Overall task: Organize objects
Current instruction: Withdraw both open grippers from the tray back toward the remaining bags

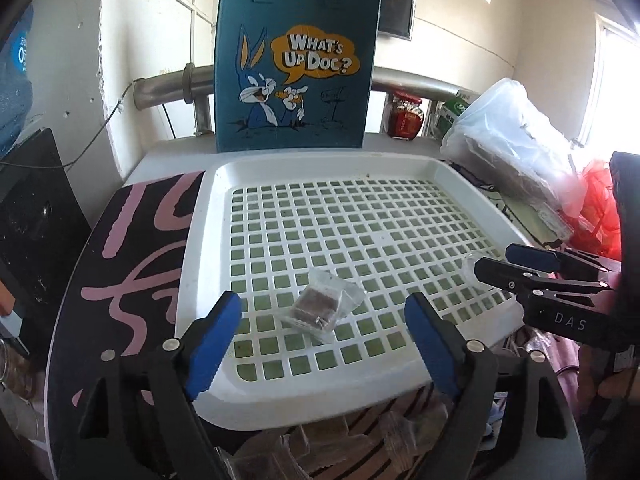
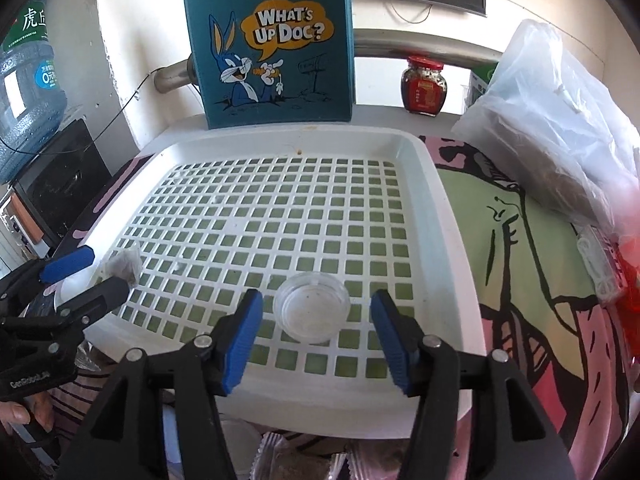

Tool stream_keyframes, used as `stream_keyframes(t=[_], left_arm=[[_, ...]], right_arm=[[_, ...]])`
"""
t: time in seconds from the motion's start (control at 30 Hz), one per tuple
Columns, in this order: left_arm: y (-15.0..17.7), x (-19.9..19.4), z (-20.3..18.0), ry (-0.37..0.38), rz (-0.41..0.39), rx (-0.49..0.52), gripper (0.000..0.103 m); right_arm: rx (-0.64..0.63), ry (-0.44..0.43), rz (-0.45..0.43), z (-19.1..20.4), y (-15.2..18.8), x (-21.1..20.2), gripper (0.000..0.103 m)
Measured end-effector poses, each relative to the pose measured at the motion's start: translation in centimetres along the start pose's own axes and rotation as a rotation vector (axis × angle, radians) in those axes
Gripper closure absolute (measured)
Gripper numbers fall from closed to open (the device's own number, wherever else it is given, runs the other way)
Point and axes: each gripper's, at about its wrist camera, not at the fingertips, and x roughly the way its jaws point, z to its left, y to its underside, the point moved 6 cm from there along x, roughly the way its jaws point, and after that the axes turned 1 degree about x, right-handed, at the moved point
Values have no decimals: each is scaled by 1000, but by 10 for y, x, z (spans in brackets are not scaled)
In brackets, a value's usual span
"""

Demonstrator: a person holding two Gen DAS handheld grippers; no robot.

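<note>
Two things lie in the white tray (image 1: 208,216), each set down ahead of its gripper. The left gripper (image 1: 323,330) stands apart, the wrapped packet (image 1: 320,306) free between its fingers. The right gripper (image 2: 316,330) also stands apart around the glass dish (image 2: 311,306), not touching. Much open grid lies beyond both, up to the tray's far rim.
</note>
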Motion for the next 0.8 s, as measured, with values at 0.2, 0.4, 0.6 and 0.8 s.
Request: stream_keyframes(t=[0.2,0.4,0.6,0.8], left_arm=[[-7,-38,10,32,-83,-32,14],[0,-71,39,7,-157,-78,13],[24,-83,77,-48,-124,-117,12],[52,-69,82,-27,-14,-114,12]], right_arm=[[32,-60,-97,-2,-8,-40,46],[45,-105,-220,-4,-6,-91,38],[62,-82,-252,-19,10,-114,36],[90,-43,-197,-41,32,-107,36]])
